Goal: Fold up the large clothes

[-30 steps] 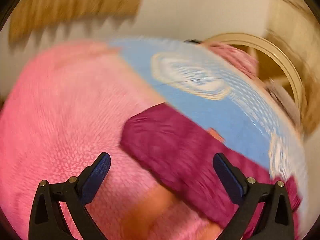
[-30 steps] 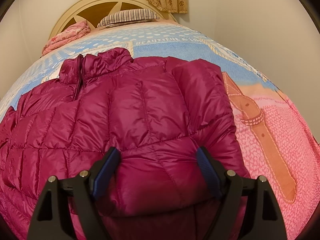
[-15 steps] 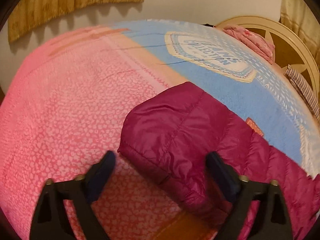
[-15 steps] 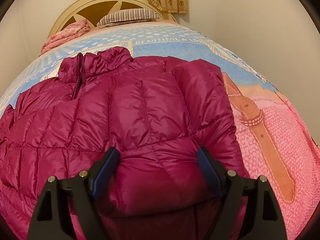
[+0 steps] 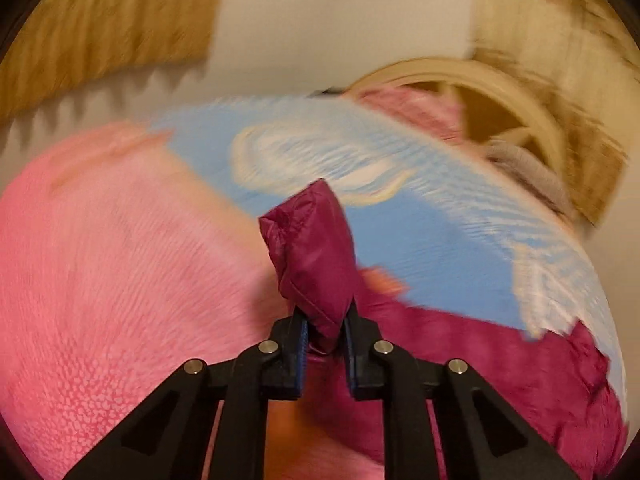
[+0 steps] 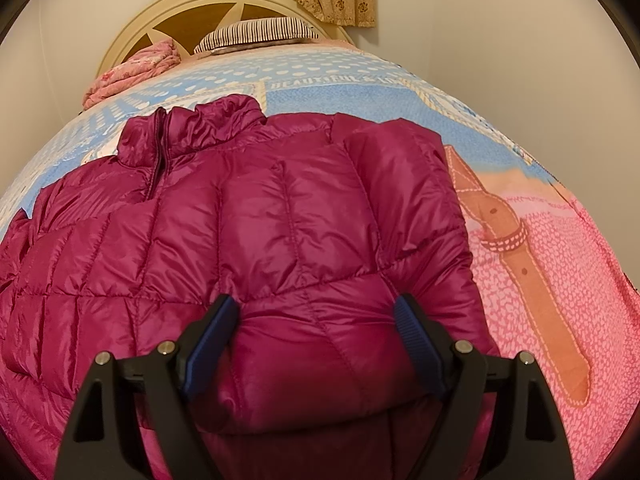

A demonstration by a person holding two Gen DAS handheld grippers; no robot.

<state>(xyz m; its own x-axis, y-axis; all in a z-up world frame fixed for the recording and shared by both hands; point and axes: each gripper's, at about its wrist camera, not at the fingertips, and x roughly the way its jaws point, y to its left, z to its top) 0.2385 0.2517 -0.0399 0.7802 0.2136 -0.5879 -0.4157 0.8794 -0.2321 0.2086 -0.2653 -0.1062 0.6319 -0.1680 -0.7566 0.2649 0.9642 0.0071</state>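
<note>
A magenta puffer jacket (image 6: 248, 240) lies front-up on the bed, collar toward the headboard, its right sleeve folded over the body. My right gripper (image 6: 316, 328) is open, its fingers straddling the folded sleeve's cuff near the hem. My left gripper (image 5: 326, 334) is shut on the left sleeve's cuff (image 5: 312, 256) and holds it lifted above the bedspread; the rest of the jacket (image 5: 500, 364) trails to the lower right. The left wrist view is motion-blurred.
The bedspread is pink (image 6: 560, 280) near me and blue (image 6: 320, 80) toward the cream headboard (image 6: 224, 4). A striped pillow (image 6: 256, 34) and a pink folded blanket (image 6: 132, 68) lie at the head. Walls close in on both sides.
My left gripper has closed on the sleeve cuff and lifted it off the bedspread. My right gripper and the jacket body have stayed still.
</note>
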